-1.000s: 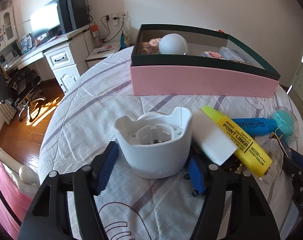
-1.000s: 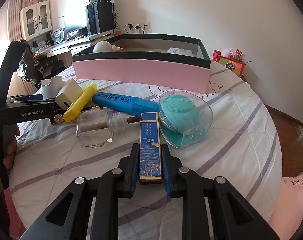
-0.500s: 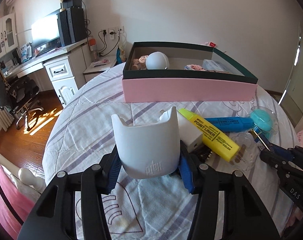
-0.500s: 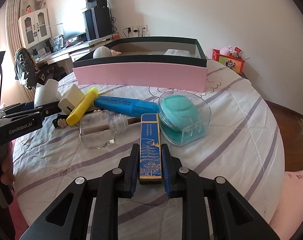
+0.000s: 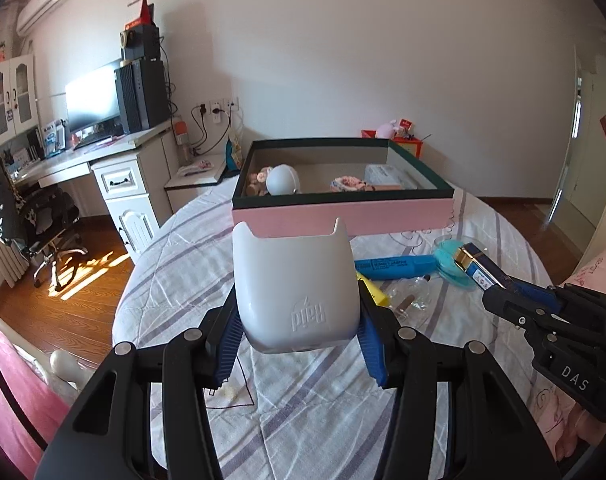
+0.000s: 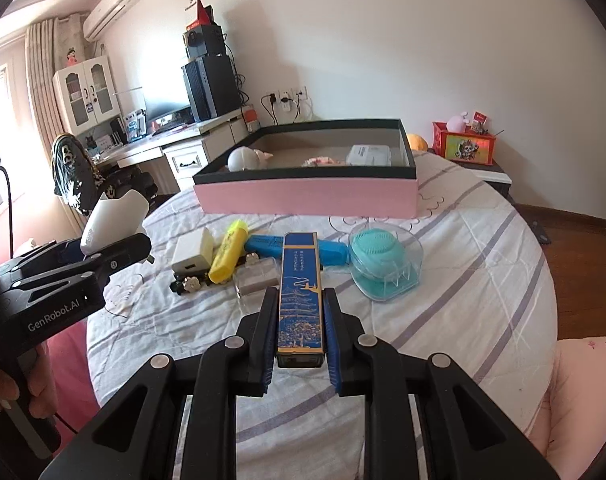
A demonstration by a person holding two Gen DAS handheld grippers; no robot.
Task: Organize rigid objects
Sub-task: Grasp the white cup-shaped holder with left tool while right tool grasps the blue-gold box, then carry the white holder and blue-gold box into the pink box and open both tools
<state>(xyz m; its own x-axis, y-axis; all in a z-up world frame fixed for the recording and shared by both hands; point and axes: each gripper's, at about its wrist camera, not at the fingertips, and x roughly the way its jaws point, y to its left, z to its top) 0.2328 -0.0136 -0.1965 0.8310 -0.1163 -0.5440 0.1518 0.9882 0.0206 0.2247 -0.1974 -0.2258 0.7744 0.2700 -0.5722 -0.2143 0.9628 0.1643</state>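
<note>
"GenRobot.AI" on left gripper (image 6: pixel 115 258) (side), "DAS" on right gripper (image 5: pixel 499 284)

Box (image 6: pixel 307 200) at far end of bed (image 6: pixel 483 280). Nearer than box, L to R: charger (image 6: pixel 193 254), highlighter (image 6: pixel 227 257), marker (image 6: pixel 263 243), brush case (image 6: pixel 385 264).

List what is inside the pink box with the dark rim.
Inside the pink box: a white ball-shaped object at the left end, small pinkish items beside it, a pink patterned item and a white flat pack toward the right. The near wall hides the floor just behind it.
</note>
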